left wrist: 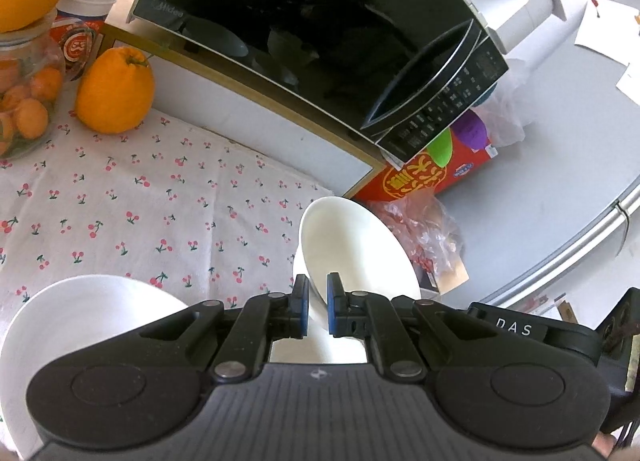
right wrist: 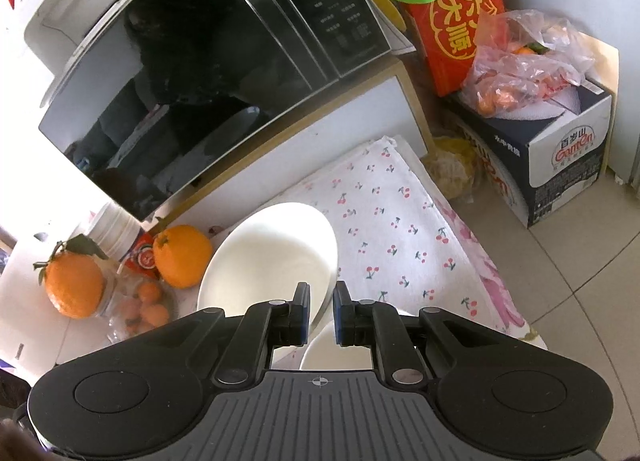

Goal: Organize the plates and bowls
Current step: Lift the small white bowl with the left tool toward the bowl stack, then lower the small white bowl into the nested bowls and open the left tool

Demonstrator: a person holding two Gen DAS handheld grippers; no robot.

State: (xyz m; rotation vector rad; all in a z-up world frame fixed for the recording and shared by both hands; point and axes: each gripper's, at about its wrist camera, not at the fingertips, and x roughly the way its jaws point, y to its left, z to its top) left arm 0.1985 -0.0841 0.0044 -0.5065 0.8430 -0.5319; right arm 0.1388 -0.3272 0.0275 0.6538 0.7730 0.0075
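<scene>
Grippers both clamped on rims. Left gripper point(left wrist: 317, 307) pinches the edge of a white bowl point(left wrist: 352, 249), held tilted off the cherry-print tablecloth point(left wrist: 140, 197) — near the cloth's right edge, below the microwave point(left wrist: 320, 41). Right gripper point(right wrist: 321, 313) is nearly closed on a white plate point(right wrist: 276, 257), tilted beside an orange point(right wrist: 182, 255) — a second white dish point(right wrist: 336, 349) is under its fingers.

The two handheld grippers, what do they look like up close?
Both the left gripper and the right gripper are matte black, with a ribbed grey top plate bearing a crosshair mark, round side housings, silver pivot pins, and blue pads lining the fingers.
</scene>
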